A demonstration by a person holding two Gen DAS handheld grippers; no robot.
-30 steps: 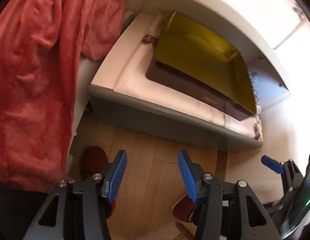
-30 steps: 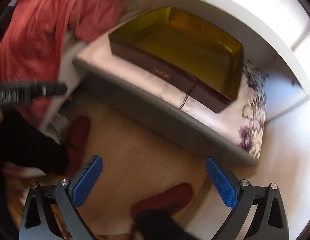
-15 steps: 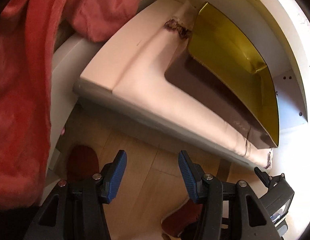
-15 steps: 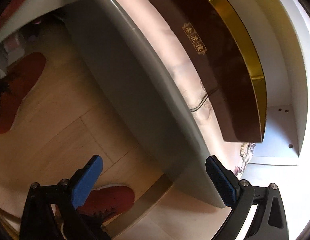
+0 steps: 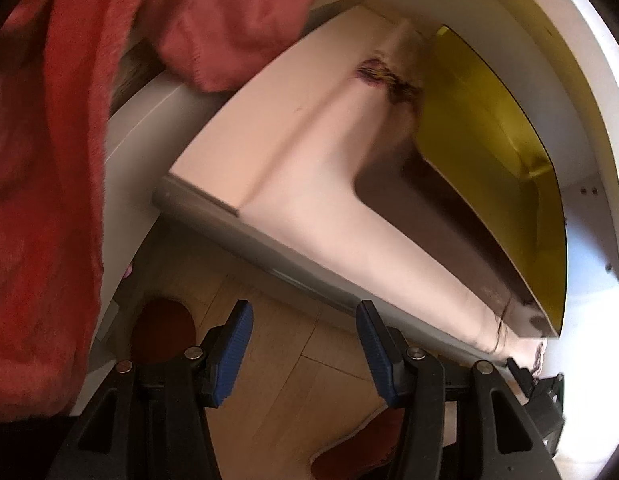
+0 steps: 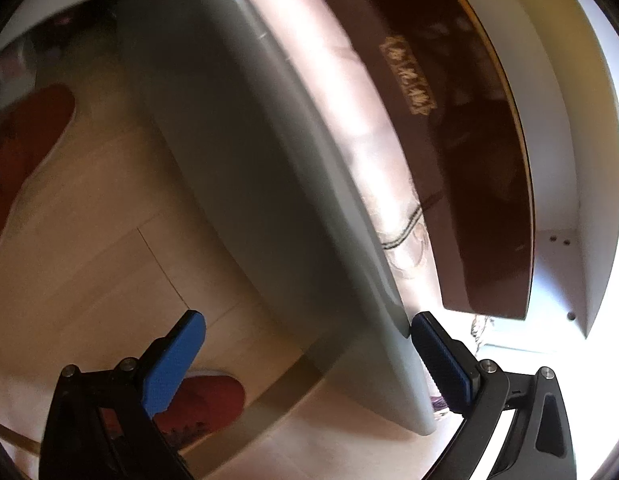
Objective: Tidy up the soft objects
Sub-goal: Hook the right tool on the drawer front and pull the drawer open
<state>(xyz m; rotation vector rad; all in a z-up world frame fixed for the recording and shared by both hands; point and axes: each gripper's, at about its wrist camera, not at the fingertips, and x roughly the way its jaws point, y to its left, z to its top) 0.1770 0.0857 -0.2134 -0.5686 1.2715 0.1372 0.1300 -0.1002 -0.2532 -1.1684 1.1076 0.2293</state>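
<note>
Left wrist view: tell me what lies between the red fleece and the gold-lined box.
A pale folded cloth lies on the bare white shelf top, between the red fleece and the gold-lined box.

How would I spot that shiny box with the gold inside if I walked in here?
Find the white shelf unit with a grey-fronted ledge, next to the hanging coral-red fleece. A pale pink padded cloth lies on that ledge, and the glossy dark brown open box sits on it. It is the only hard thing there, lined in bright gold, with gold characters on its side.
</note>
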